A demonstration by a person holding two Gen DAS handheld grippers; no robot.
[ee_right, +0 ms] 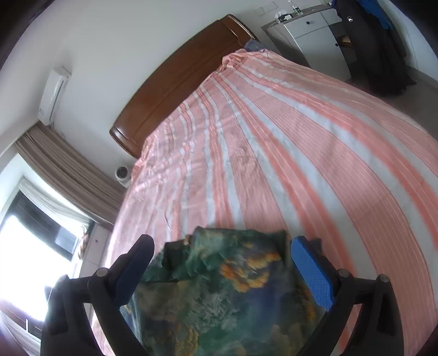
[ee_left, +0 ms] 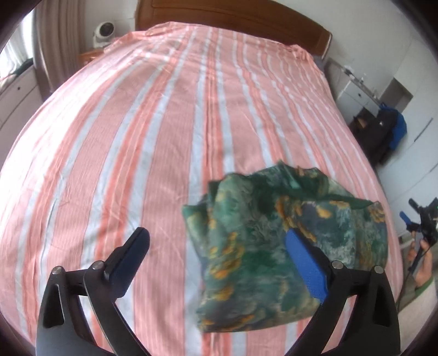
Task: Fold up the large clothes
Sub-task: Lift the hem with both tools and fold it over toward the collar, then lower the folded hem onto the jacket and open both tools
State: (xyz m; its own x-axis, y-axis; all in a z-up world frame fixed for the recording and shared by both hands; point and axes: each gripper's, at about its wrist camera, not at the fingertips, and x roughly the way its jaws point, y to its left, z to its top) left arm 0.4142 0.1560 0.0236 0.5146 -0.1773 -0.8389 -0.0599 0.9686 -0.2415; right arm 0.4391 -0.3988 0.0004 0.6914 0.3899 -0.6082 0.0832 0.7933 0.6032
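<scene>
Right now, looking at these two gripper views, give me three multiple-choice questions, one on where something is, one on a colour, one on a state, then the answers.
1. Where does the green floral garment lie?
A. on the striped bedsheet
B. on the wooden headboard
C. on the white cabinet

2. What colour is the pad on one finger of the left gripper?
A. red
B. blue
C. yellow

3. How does the right gripper stand?
A. shut on the garment
B. shut on nothing
C. open

Answers: 1 A, the folded cloth rests on the pink and white stripes near the bed's foot. 2 B, a blue textured pad faces inward. 3 C, its fingers stand wide apart, with the cloth seen between them but not pinched.
</scene>
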